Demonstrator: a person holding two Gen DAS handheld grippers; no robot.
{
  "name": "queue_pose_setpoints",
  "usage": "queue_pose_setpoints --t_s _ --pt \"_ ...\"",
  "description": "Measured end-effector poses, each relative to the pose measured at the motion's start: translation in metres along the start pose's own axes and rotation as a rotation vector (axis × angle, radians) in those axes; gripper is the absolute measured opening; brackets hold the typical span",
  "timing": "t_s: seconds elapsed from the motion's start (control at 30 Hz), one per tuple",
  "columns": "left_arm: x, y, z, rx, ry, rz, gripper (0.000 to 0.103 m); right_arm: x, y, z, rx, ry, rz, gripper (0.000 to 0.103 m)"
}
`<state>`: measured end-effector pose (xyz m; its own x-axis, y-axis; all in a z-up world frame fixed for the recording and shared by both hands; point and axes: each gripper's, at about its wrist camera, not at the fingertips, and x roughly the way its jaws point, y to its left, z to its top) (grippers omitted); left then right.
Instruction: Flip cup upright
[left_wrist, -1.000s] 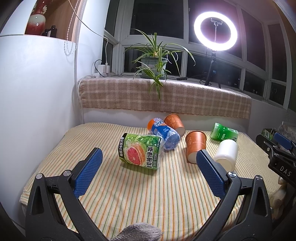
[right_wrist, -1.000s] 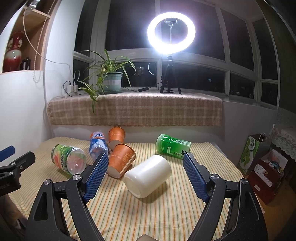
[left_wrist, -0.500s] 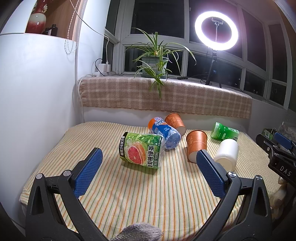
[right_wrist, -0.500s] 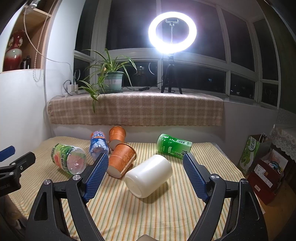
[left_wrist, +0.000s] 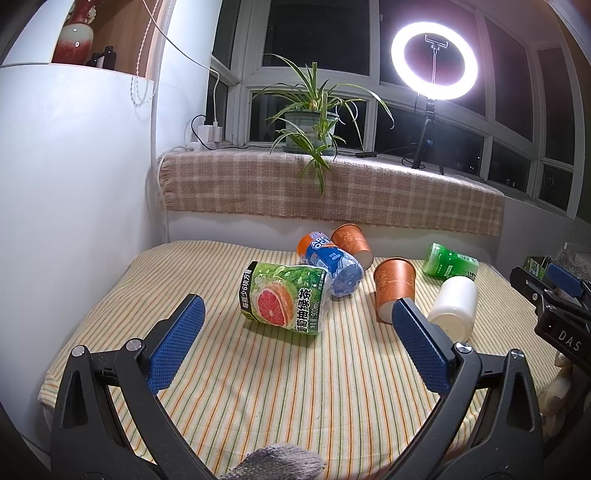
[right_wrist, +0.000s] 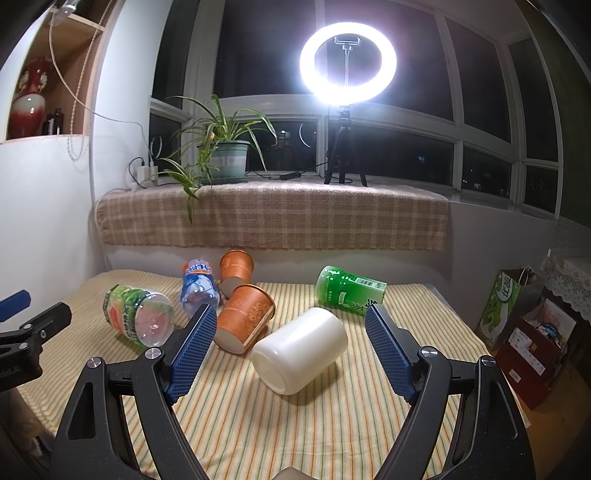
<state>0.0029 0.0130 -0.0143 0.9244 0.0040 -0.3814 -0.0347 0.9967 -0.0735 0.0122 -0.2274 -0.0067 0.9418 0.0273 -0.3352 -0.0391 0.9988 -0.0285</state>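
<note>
A white cup (right_wrist: 301, 349) lies on its side on the striped cloth, right in front of my open right gripper (right_wrist: 291, 354); it also shows in the left wrist view (left_wrist: 453, 308). Two orange paper cups lie on their sides: the near one (right_wrist: 245, 317) (left_wrist: 394, 286) and the far one (right_wrist: 236, 267) (left_wrist: 351, 243). My left gripper (left_wrist: 295, 343) is open and empty, a little short of a cut grapefruit-label bottle (left_wrist: 284, 297) (right_wrist: 138, 314). All cups lie apart from both grippers.
A blue-label bottle (left_wrist: 332, 264) (right_wrist: 197, 284) and a green bottle (left_wrist: 448, 264) (right_wrist: 349, 291) lie on the table (left_wrist: 258, 387). A plaid-covered sill (right_wrist: 273, 218) with a plant (right_wrist: 221, 155) and ring light (right_wrist: 347, 62) stands behind. Bags and boxes (right_wrist: 524, 332) sit on the floor at right.
Both grippers have drifted slightly; the objects appear a touch higher in the views. Nothing on the table has moved.
</note>
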Motion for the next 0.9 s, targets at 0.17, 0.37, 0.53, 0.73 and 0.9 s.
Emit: queue_pose_setpoints --t_s 0.17,0.37,0.53,0.73,0.9 --pt "0.002 0.002 -0.014 -0.001 0.000 0.000 0.103 0.003 0.004 0.000 -0.008 0.001 0.003 0.083" --pt "0.003 0.002 -0.012 0.000 0.002 0.004 0.103 0.006 0.007 0.002 -0.016 0.005 0.011 0.083" --pt "0.004 0.006 -0.017 -0.005 0.010 0.010 0.103 0.011 0.014 0.003 -0.034 0.008 0.022 0.083" --pt "0.001 0.011 -0.012 -0.006 0.023 0.021 0.103 0.019 0.022 0.008 -0.051 0.022 0.047 0.083" --pt "0.001 0.021 -0.013 -0.009 0.048 0.035 0.103 0.035 0.031 0.018 -0.061 0.065 0.113 0.083"
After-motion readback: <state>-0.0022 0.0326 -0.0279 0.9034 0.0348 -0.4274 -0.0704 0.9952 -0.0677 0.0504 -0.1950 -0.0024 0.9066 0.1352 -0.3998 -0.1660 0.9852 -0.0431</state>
